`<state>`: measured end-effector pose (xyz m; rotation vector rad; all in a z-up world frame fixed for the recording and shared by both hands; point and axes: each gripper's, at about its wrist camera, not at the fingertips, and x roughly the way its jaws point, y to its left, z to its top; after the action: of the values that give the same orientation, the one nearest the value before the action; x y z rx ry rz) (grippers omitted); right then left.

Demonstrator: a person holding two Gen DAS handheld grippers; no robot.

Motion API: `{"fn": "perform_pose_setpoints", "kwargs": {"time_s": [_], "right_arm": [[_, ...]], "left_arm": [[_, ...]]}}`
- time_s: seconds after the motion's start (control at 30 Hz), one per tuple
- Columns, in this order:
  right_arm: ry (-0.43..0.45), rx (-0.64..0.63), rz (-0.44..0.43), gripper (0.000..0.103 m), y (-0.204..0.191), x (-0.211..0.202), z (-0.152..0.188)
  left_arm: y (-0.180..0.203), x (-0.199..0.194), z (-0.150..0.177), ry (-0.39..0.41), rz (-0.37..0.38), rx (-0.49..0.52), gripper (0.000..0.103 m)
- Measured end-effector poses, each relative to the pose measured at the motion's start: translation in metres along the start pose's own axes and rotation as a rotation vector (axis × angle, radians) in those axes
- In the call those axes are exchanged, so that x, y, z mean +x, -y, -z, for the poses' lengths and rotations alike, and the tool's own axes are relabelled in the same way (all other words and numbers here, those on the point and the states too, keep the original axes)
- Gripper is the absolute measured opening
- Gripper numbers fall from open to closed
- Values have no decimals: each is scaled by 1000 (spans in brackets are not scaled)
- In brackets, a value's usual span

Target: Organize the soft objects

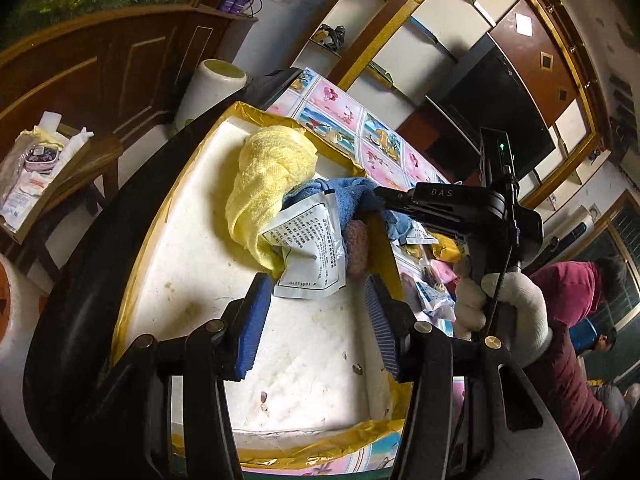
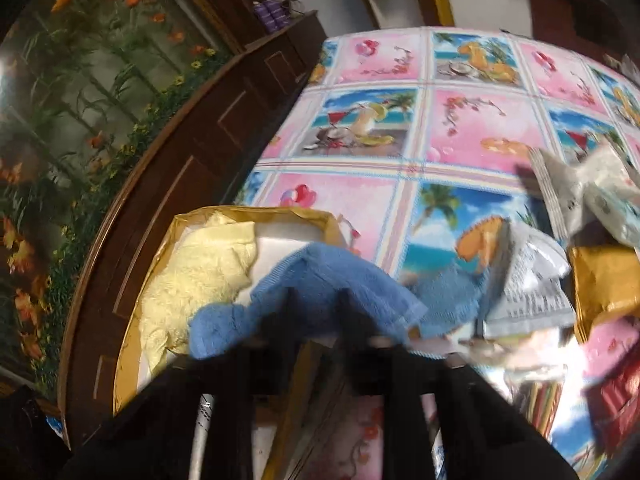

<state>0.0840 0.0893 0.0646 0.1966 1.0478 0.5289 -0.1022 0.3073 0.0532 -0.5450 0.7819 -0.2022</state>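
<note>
**Ana:** Over the rim of the white tray [image 1: 192, 280], the right gripper [image 1: 370, 196] has its jaws pinched together on the blue towel [image 1: 348, 196], which drapes across the tray's gold-taped edge, partly inside and partly hanging over the tablecloth [image 2: 460, 120].

**Ben:** And the left gripper [image 1: 316, 312]?

**Ana:** Its jaws stand apart with nothing between the pads, hovering low above the tray floor, near a white printed sachet [image 1: 308, 248] that leans against the yellow towel [image 1: 268, 184].

**Ben:** So what might go wrong?

**Ana:** I think the blue towel could slide back out if it's let go here, since much of it hangs outside the rim. It also lies over the sachet, and a pink fuzzy thing [image 1: 358, 252] sits just beside it, so dragging the cloth may sweep either one out.

**Ben:** Anything else?

**Ana:** The right wrist view is blurred, so how much cloth the jaws bite is unclear. A thin pinch may slip.
</note>
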Motion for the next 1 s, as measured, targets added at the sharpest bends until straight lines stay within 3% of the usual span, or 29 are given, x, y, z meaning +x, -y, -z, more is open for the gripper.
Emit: {"fn": "perform_pose_setpoints", "kwargs": {"time_s": [0.1,0.37,0.47,0.53,0.57,0.6,0.67,0.73,0.77,0.8,0.9,1.0], "right_arm": [[30,-72,32,1,-13,-4,-2],[109,-182,-55,1,-52,-34,-12],[117,-227,37,5,-58,-37,-15],[104,-246,142,32,-48,-28,-17],[85,-244,192,52,-41,-21,-17],[60,-232,217,55,-31,-13,-17],[17,-201,199,55,-18,-1,-16],[-29,-198,126,52,-12,7,-13],[-47,-197,104,40,-12,11,-11],[-64,-200,88,7,-13,14,-9],[-49,-254,133,5,-26,9,-3],[40,-323,194,3,-45,-10,2]], "left_arm": [[-4,1,1,-3,-5,-13,49],[-10,-3,3,10,-2,-33,49],[-11,-3,5,7,1,-35,49],[-11,-3,6,8,3,-32,49],[-11,-4,6,8,5,-33,49],[-12,-4,6,8,5,-34,49],[-13,-4,7,7,4,-37,49],[-14,-5,7,6,6,-41,49],[-15,-5,7,6,6,-43,49],[-16,-5,7,6,7,-46,49],[-18,-6,7,7,18,-52,49],[-17,-5,8,6,16,-48,49]]}}
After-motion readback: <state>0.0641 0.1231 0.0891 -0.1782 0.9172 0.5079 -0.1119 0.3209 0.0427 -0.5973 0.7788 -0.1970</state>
